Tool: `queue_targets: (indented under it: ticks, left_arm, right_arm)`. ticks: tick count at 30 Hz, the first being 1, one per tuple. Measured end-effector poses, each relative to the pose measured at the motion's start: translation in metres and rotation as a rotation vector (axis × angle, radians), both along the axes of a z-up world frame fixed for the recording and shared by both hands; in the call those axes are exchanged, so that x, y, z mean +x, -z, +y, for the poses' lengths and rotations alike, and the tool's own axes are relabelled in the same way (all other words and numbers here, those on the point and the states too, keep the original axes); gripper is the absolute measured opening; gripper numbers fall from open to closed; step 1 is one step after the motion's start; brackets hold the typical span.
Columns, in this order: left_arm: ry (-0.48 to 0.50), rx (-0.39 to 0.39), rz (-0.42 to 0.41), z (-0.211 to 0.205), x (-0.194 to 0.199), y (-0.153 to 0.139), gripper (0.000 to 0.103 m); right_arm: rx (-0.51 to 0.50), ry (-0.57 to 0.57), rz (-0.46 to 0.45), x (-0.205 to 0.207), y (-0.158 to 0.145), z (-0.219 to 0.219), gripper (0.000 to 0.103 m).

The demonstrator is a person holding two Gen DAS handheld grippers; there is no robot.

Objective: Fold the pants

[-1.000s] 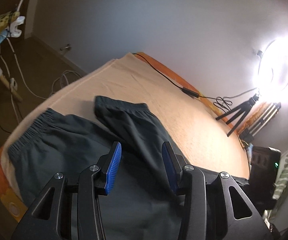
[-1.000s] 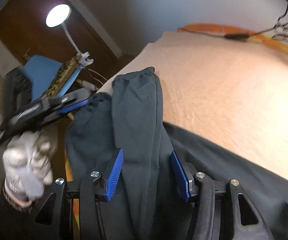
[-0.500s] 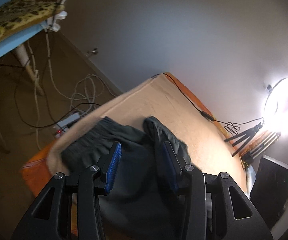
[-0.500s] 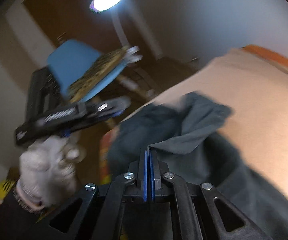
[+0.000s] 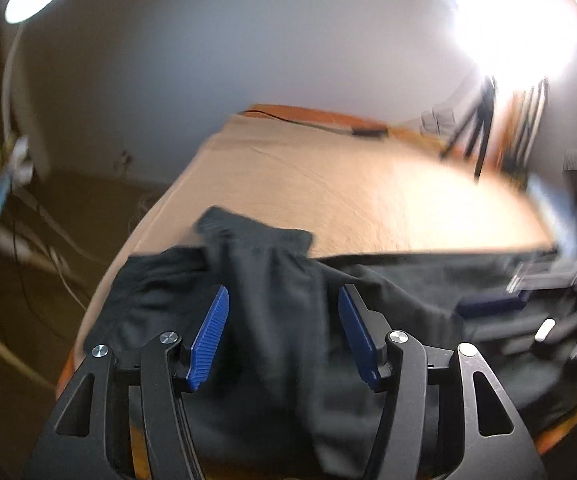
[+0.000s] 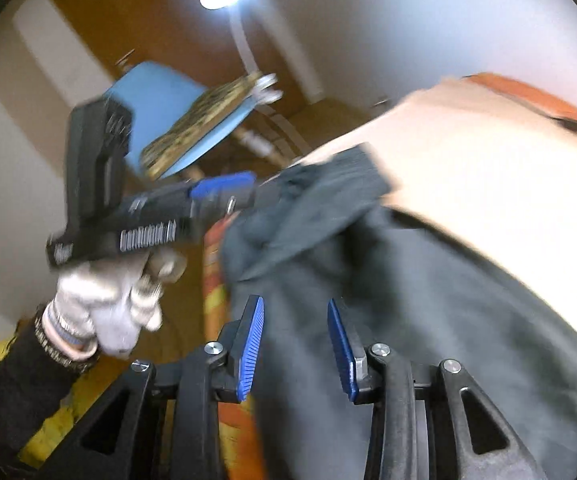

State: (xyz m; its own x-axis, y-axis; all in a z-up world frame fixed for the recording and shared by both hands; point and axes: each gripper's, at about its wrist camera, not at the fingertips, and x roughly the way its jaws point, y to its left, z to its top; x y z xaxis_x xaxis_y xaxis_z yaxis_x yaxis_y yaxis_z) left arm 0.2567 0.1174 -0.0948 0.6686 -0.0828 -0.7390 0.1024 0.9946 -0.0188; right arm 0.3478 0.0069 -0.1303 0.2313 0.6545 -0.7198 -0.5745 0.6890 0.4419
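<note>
1. Pants (image 5: pixel 280 280): dark grey-green, soft and rumpled, one leg doubled back so its gathered cuff lies beside the elastic waistband.
2. They lie on a beige bedcover (image 5: pixel 368 200) at its near edge, long axis running along that edge (blurred).
3. Left gripper (image 5: pixel 284 332) and right gripper (image 6: pixel 295 344): jaws opening, apart over the cloth, pads not pressing it.

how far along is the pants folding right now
Done: one leg of the dark pants already lies folded back, its cuff up near the waistband on the beige cover. In hand: nothing is gripped; the left tongs and right tongs are both opening, pads clear of the cloth beneath them. Left: the rest of the pants spreads unfolded to the right, so further folds remain.
</note>
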Motion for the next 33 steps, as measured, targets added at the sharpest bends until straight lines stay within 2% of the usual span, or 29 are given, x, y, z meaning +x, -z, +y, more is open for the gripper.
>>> queue_targets:
  ticks: [2, 6, 8, 9, 11, 12, 15, 18, 20, 23, 30, 32, 33]
  left_arm:
    - [0.019, 0.129, 0.021, -0.028, 0.012, 0.011, 0.061]
    - [-0.004, 0.34, 0.047, -0.051, 0.03, 0.038, 0.062]
    - [-0.054, 0.383, 0.048, -0.046, 0.038, 0.048, 0.062]
    - [-0.072, 0.367, 0.047, -0.04, 0.039, 0.049, 0.061]
    - [-0.096, 0.274, 0.045, -0.021, 0.04, 0.05, 0.035]
    - [-0.116, 0.199, 0.057, -0.007, 0.041, 0.05, 0.014]
    - [-0.183, -0.007, 0.044, 0.032, 0.038, 0.047, 0.007]
    - [-0.236, -0.118, -0.017, 0.059, 0.021, 0.038, 0.006]
    - [-0.295, -0.251, -0.05, 0.082, 0.004, 0.036, 0.006]
    - [-0.375, -0.373, -0.071, 0.115, -0.017, 0.043, 0.006]
    - [-0.392, -0.476, -0.042, 0.138, -0.022, 0.062, 0.007]
    - [-0.396, -0.475, -0.045, 0.138, -0.02, 0.064, 0.018]
    - [-0.399, -0.479, -0.05, 0.137, -0.019, 0.064, 0.03]
  right_arm:
    - [0.003, 0.053, 0.001, 0.003, -0.005, -0.026, 0.036]
    - [0.021, 0.121, 0.017, 0.012, -0.011, -0.054, 0.036]
    - [0.024, 0.137, 0.016, 0.012, -0.011, -0.061, 0.036]
    - [0.027, 0.141, 0.014, 0.008, -0.013, -0.069, 0.036]
    - [0.026, 0.145, 0.01, 0.011, -0.015, -0.069, 0.036]
    - [0.023, 0.147, 0.007, 0.013, -0.016, -0.07, 0.036]
    - [0.022, 0.14, -0.002, 0.015, -0.018, -0.069, 0.036]
    - [0.016, 0.133, -0.017, 0.02, -0.022, -0.066, 0.036]
    - [0.008, 0.119, -0.027, 0.027, -0.024, -0.056, 0.036]
    - [-0.001, 0.089, -0.042, 0.035, -0.025, -0.042, 0.036]
    - [-0.067, -0.033, -0.065, 0.074, -0.016, 0.031, 0.036]
    - [-0.096, -0.052, -0.065, 0.086, -0.008, 0.053, 0.036]
    - [-0.115, -0.059, -0.065, 0.093, -0.004, 0.064, 0.038]
